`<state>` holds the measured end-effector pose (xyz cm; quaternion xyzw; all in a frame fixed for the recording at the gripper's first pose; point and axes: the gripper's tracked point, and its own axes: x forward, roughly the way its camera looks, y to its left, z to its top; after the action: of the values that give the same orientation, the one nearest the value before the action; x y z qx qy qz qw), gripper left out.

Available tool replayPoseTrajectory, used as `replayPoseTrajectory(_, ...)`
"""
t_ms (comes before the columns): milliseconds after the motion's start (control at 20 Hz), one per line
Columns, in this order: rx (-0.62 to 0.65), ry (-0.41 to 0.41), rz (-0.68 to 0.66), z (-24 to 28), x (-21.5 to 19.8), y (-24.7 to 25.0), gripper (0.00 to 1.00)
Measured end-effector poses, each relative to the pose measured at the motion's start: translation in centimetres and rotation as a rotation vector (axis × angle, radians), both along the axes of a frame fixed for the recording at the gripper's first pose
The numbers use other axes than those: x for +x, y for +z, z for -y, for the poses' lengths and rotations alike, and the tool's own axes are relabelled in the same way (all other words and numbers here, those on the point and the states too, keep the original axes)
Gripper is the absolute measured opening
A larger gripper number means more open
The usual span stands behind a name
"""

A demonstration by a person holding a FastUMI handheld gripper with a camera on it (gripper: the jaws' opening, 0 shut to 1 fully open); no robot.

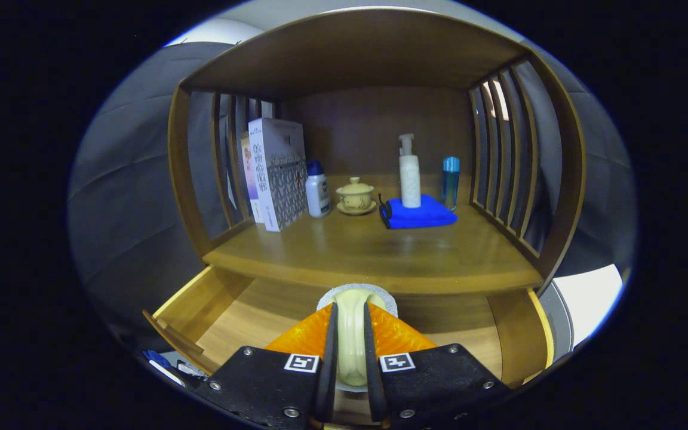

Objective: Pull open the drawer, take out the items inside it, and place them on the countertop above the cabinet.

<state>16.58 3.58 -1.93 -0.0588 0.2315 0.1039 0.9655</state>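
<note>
Clamped between the fingers of the gripper stands a pale roll, a tape-like ring held on edge, with both fingers pressing its sides. It hangs over the open drawer, whose visible bottom looks bare, though the part under the gripper is hidden. Beyond lies the countertop, bare at the front. Farther back stand boxes, a small bottle, a lidded cup, a blue cloth bearing a pump bottle, and a blue bottle. Opening seems done; placing the roll remains.
</note>
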Motion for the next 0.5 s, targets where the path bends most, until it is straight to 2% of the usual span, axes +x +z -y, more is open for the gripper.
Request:
replayPoseTrajectory(250,0.038,-0.033,0.051,-0.6,3.5,3.4,0.23)
replayPoseTrajectory(500,0.099,-0.127,0.079,-0.3,8.4,4.8,0.23)
